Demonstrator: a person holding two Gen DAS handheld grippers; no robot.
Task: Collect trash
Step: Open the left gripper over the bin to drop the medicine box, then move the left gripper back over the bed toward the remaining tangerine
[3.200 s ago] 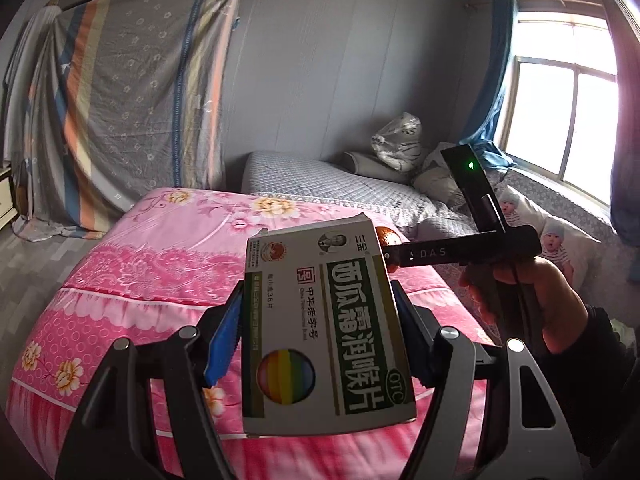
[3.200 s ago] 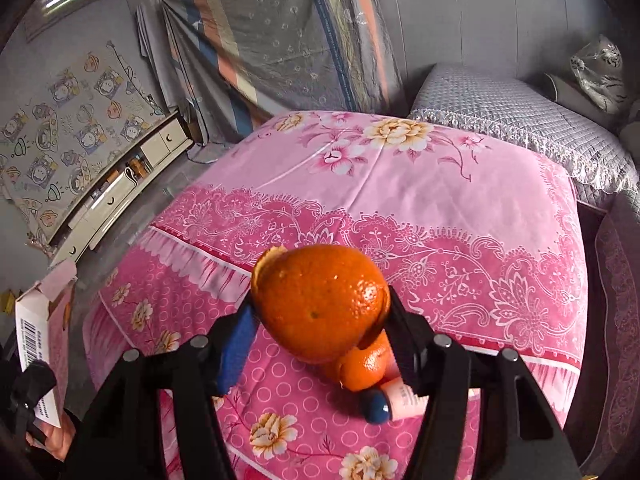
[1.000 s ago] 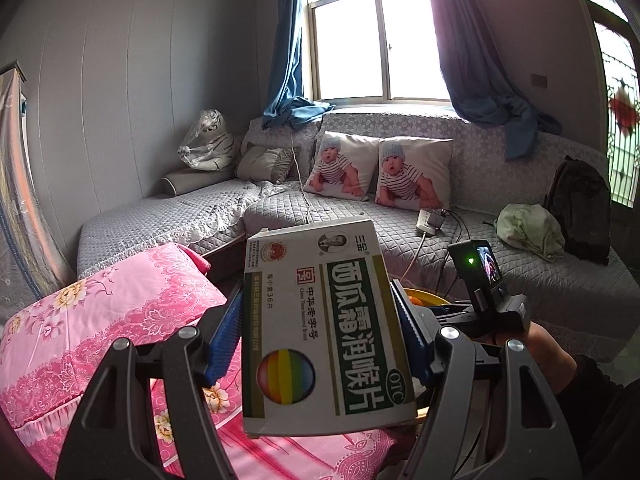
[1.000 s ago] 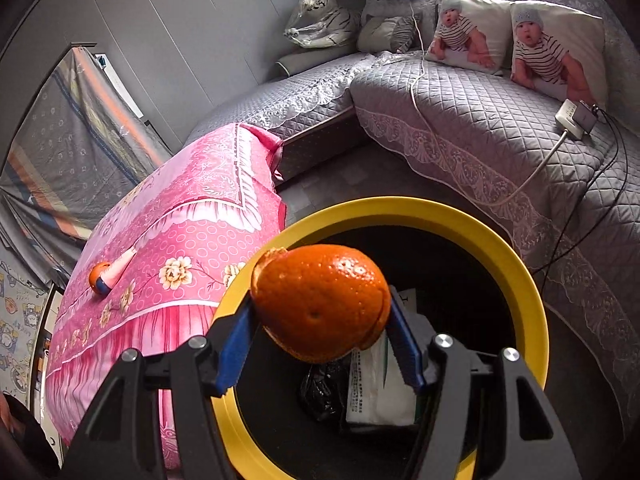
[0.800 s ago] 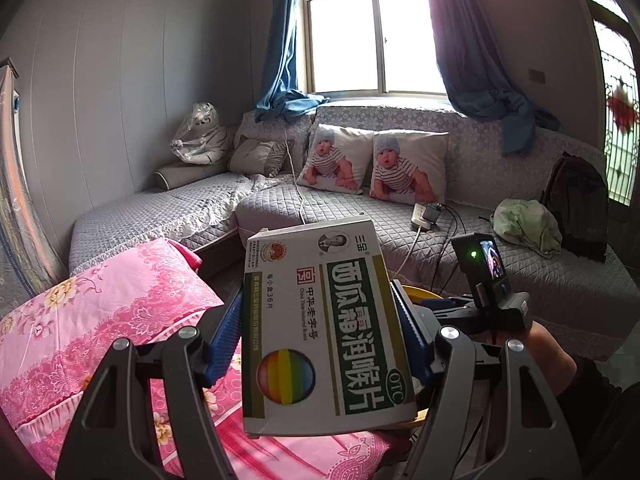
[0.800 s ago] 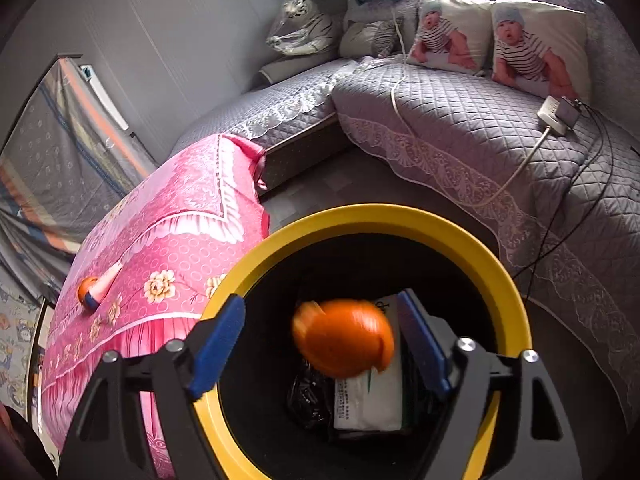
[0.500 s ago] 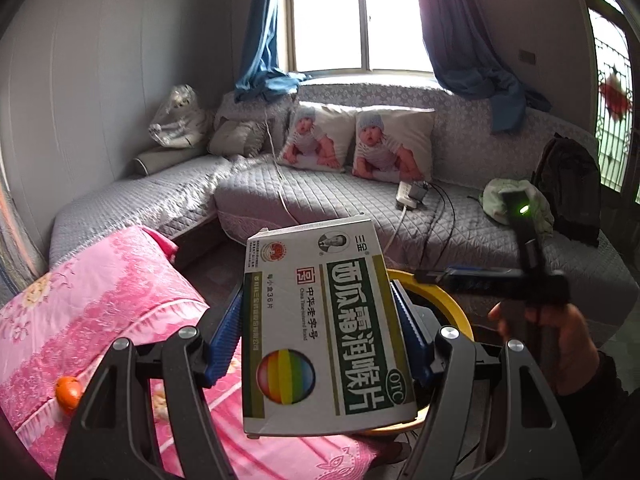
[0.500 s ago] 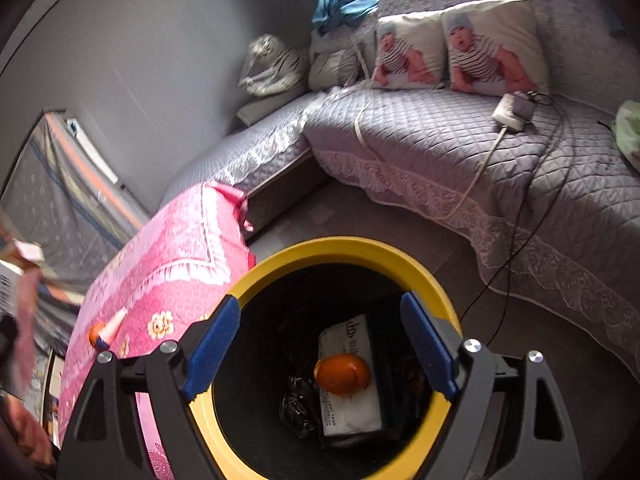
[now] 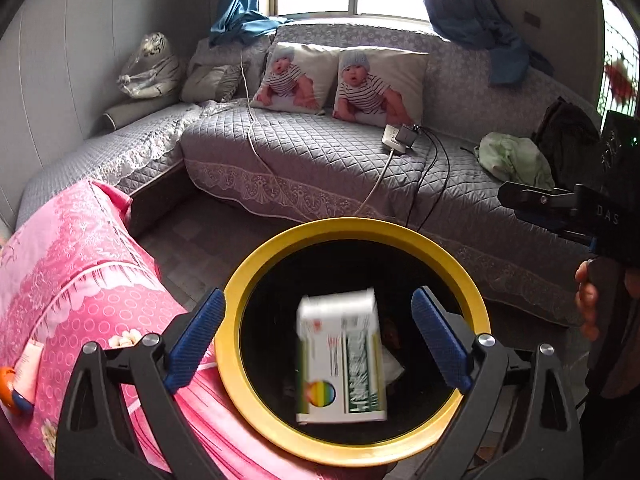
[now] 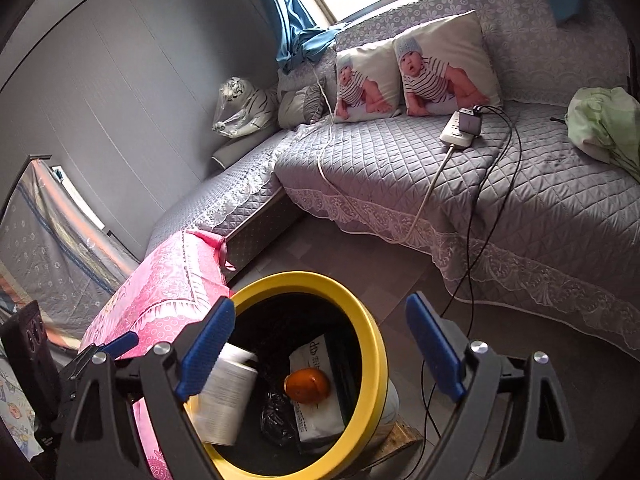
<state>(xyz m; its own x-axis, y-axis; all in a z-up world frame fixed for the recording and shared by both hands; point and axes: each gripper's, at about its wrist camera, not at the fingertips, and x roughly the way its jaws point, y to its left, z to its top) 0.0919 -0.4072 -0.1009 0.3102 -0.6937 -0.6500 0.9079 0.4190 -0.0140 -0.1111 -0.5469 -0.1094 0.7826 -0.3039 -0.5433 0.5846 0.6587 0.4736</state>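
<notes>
Your left tool is hanging over the yellow-rimmed bin, its jaws having just been opening and now standing wide apart; the medicine box is blurred between the pads, touching neither, over the bin's black mouth. Your right tool is also standing open with nothing between its pads, off beside the bin. Only the right wrist view is showing the bin's contents: an orange lying on a white packet. Only the left wrist view is showing your right hand gripping its handle.
</notes>
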